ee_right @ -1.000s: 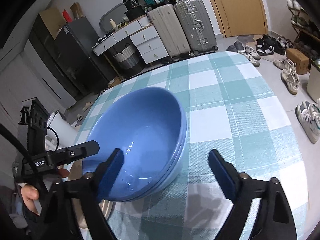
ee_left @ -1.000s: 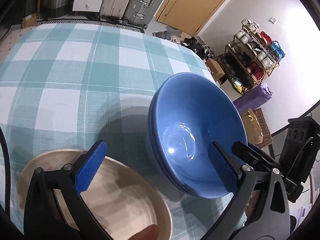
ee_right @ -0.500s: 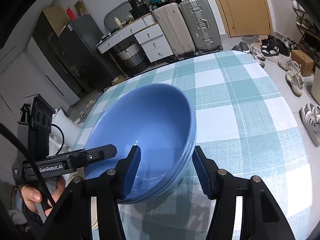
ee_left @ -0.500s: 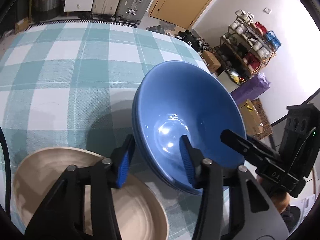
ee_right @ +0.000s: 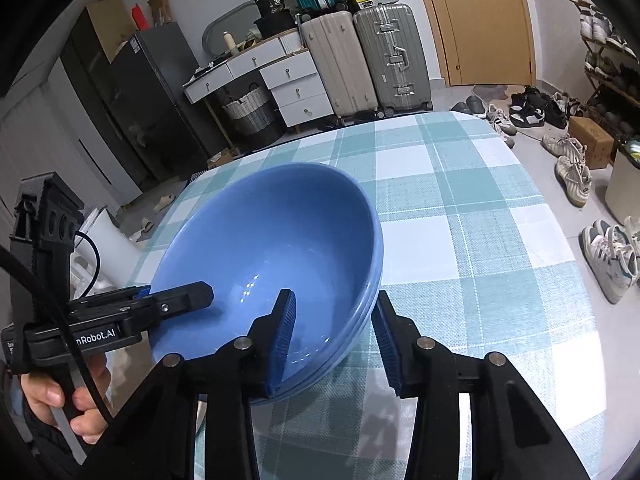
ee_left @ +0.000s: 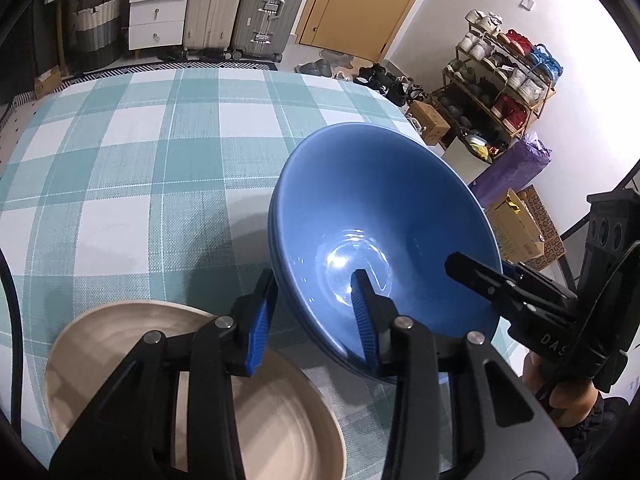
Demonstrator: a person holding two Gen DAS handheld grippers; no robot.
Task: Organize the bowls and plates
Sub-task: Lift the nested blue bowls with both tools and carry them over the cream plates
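Against the frames a second ago, both pairs of jaws are seen drawn in from wide open onto the rim of the stacked blue bowls (ee_left: 384, 240), which are now tilted and appear raised off the checked tablecloth (ee_left: 132, 168). The left gripper (ee_left: 312, 316) is clamped on the near-left wall of the stack, one blue pad inside and one outside; the right gripper (ee_right: 334, 340) is clamped likewise on the opposite rim. The cream plate (ee_left: 192, 392) lies on the cloth just beside the stack, under the left gripper. Lettering "mRobot.AI" is read on the left gripper's body in the right wrist view; "DAS" is read, partly cut off, on the right gripper's body in the left wrist view. A box (ee_right: 276, 0) on the drawer unit is marked "36".
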